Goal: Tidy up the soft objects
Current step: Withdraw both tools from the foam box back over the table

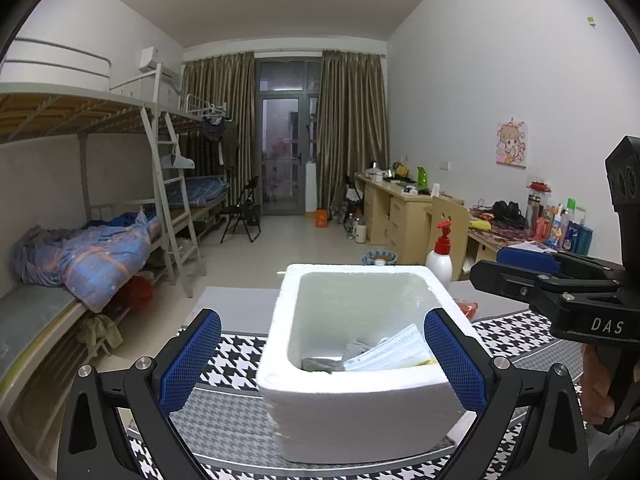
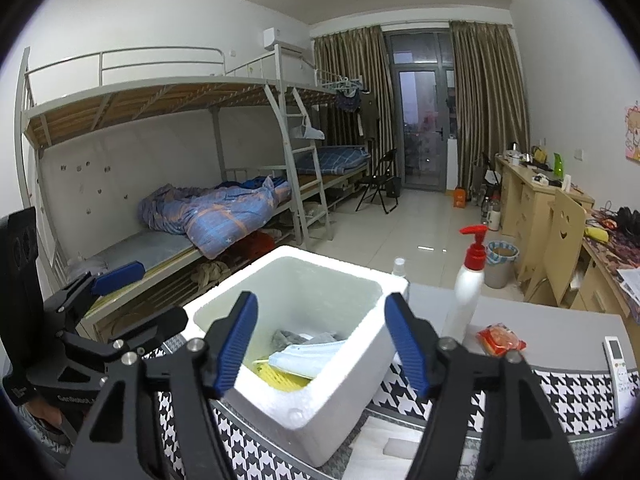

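Both the left gripper (image 1: 322, 354) and the right gripper (image 2: 322, 344) are held wide, with nothing in them. Just past them, a face mask (image 2: 304, 354) and a grey cloth (image 2: 290, 338) are seen inside the white foam box (image 2: 304, 412). Both look light and floppy, best pinched at an edge.

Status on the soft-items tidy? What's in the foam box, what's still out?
Done: masks, grey cloth and a yellow item lie in the box. In hand: nothing; left claw and right claw are open. Left: maybe the red packet on the table.
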The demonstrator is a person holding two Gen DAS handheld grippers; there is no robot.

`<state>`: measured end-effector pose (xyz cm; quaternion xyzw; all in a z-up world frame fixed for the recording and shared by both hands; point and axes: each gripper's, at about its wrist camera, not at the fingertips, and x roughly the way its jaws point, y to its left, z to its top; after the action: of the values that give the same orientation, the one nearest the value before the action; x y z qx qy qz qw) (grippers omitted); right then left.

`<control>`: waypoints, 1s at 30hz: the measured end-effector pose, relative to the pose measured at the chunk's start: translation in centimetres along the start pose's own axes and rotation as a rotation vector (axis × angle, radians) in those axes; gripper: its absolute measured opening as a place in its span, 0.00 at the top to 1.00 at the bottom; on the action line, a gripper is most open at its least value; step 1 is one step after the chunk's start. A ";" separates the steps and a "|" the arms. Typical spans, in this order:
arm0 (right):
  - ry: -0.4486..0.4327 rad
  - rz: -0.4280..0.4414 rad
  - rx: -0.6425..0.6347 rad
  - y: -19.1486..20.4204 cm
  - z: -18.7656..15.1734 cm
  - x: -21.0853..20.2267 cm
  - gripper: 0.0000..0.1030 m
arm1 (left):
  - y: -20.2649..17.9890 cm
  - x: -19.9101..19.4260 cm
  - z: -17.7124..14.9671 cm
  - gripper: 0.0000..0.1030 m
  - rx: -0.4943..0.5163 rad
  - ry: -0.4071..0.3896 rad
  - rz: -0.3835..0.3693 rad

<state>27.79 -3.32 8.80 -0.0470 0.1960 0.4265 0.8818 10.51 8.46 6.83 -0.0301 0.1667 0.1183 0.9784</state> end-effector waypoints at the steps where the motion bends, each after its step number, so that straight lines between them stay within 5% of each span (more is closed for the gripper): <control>1: -0.003 -0.001 0.002 -0.1 0.0 -0.1 0.31 | -0.1 -0.1 0.0 0.01 0.001 0.000 -0.001; 8: -0.027 -0.016 0.007 -0.5 -0.4 -1.0 0.11 | -0.8 -0.5 0.1 0.01 0.009 -0.008 -0.014; 30: -0.060 -0.058 0.039 -3.3 -1.9 -3.5 0.10 | -4.1 -0.9 -0.6 0.01 0.031 0.008 -0.085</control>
<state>27.77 -8.40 8.09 -0.0226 0.1764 0.3982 0.8999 10.51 4.21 6.65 -0.0225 0.1711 0.0740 0.9822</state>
